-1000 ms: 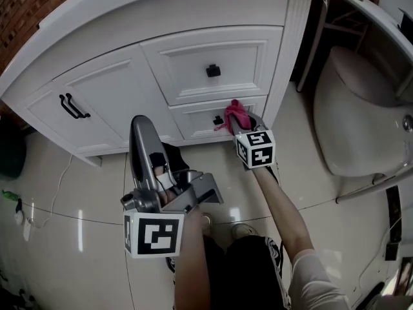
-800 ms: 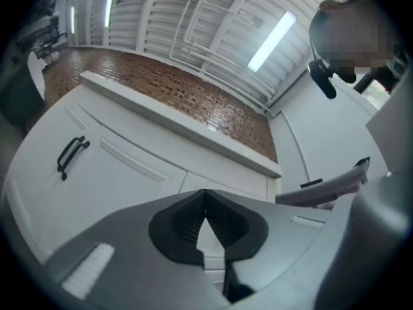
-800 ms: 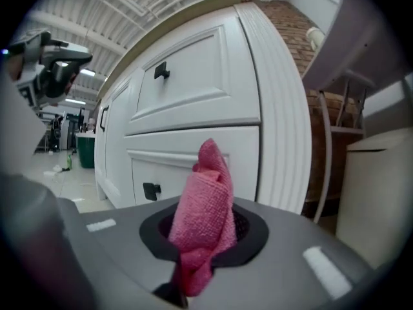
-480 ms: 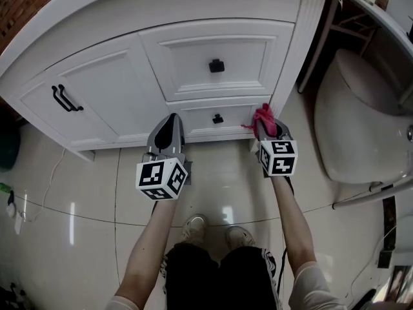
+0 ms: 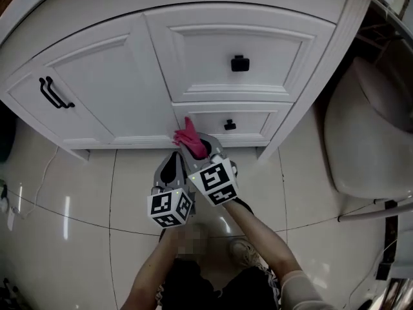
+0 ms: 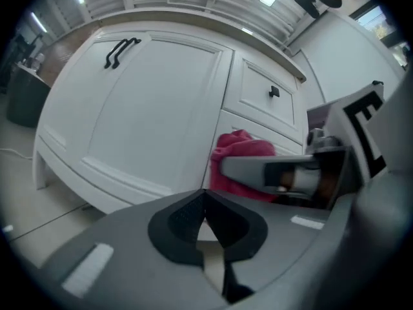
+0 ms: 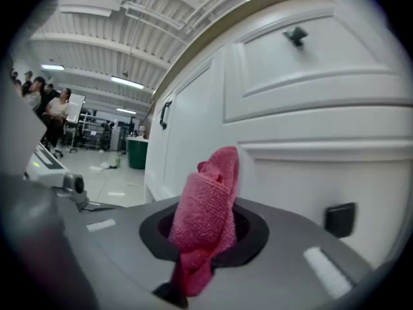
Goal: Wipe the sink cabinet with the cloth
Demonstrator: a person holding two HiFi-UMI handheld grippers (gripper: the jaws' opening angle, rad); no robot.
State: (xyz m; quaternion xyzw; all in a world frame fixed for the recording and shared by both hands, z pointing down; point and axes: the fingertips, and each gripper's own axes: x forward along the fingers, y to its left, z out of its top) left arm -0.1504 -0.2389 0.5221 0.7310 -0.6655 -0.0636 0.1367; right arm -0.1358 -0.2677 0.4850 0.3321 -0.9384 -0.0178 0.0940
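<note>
The white sink cabinet [image 5: 110, 82] has a door with a black handle [image 5: 54, 93] and two drawers with black knobs. My right gripper [image 5: 197, 146] is shut on a pink cloth [image 5: 189, 136] and holds it against the left end of the lower drawer [image 5: 258, 123]. In the right gripper view the cloth [image 7: 210, 212] stands up between the jaws, close to the drawer front [image 7: 310, 173]. My left gripper [image 5: 171, 162] sits just left of and below the right one, shut with nothing in it. The left gripper view shows its jaws [image 6: 205, 199] closed, the cloth [image 6: 242, 152] to the right.
A pale toilet [image 5: 368, 141] stands right of the cabinet. Glossy floor tiles [image 5: 84, 218] lie below, with a thin cable [image 5: 39, 192] at the left. A green bin [image 7: 137, 152] and people stand far off in the right gripper view.
The right gripper has carried the cloth leftward along the lower drawer, from its right end to its left end. The left gripper has moved in beside it.
</note>
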